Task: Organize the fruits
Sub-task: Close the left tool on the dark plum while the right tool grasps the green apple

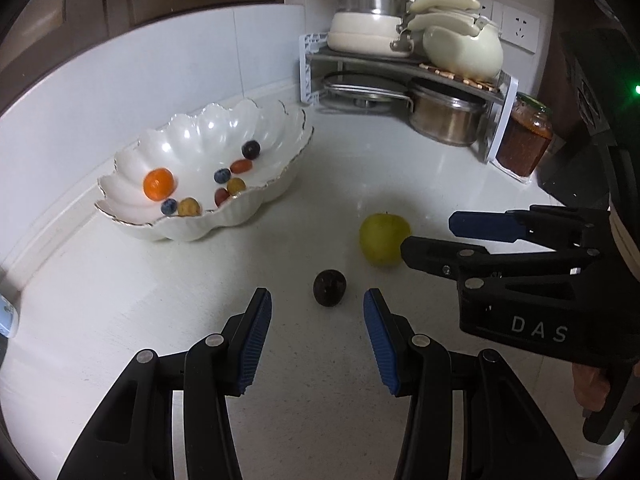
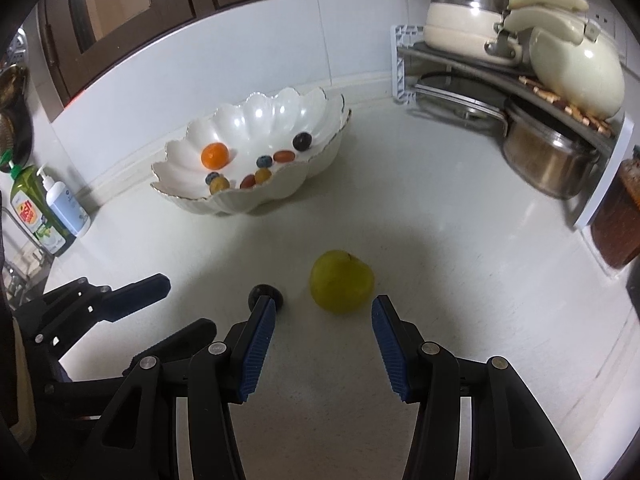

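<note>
A white scalloped bowl (image 1: 224, 220) (image 2: 280, 194) stands on the counter by the back wall. It holds an orange (image 1: 159, 184) (image 2: 215, 155) and several small fruits. A green apple (image 1: 384, 239) (image 2: 342, 281) and a dark plum (image 1: 329, 287) (image 2: 260, 293) lie on the counter in front of it. My left gripper (image 1: 317, 300) is open, with the plum just ahead between its fingertips. My right gripper (image 2: 324, 308) is open, with the apple just ahead of its fingertips. The right gripper also shows in the left wrist view (image 1: 430, 230), beside the apple. The left gripper shows in the right wrist view (image 2: 160, 304).
A corner rack (image 1: 404, 64) (image 2: 520, 80) with pots, lids and a white kettle stands at the back right. A jar of red sauce (image 1: 524, 140) stands beside it. Soap bottles (image 2: 52, 208) stand at the left by a sink.
</note>
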`<state>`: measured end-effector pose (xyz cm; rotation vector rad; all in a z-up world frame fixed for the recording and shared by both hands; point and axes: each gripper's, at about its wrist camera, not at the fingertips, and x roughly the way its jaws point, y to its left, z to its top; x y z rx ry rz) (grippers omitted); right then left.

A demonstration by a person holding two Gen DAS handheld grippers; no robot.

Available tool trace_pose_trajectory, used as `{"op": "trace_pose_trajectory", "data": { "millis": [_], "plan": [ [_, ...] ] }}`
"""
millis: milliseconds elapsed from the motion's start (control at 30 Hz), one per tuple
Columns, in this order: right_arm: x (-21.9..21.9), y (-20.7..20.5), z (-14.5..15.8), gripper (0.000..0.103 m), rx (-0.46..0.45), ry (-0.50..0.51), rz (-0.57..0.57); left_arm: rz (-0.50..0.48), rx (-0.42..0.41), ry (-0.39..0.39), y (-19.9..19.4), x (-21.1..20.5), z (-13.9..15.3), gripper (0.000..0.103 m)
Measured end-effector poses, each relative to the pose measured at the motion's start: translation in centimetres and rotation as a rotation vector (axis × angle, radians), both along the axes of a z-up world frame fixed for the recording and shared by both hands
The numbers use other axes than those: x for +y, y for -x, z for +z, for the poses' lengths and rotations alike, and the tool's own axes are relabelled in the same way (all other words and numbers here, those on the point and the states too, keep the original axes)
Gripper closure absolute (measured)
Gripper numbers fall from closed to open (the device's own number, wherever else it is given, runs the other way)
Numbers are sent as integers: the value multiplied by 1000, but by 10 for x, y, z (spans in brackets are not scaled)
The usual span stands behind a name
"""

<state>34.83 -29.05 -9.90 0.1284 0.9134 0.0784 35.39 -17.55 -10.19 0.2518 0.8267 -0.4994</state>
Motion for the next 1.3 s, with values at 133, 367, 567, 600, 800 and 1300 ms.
{"op": "trace_pose_trajectory", "data": {
  "millis": [133,367,567,600,800,1300],
  "plan": [
    [0,-5,-9,52,18,-12,3,4,12,-3,-4,-3,-7,56],
    [-3,-13,-22,52,40,-27,-1,10,36,-10,-14,-8,-19,56],
    [-5,-22,-31,52,55,-43,-4,16,54,-8,-22,-11,-29,56],
    [-5,-23,-33,52,56,-44,-4,16,56,-9,-23,-12,-30,56],
    [-7,-29,-38,52,63,-58,-10,9,66,-14,-29,-16,-36,56],
    [-11,-45,-51,52,93,-92,-16,-7,95,-28,-42,-29,-50,68]
  ]
}}
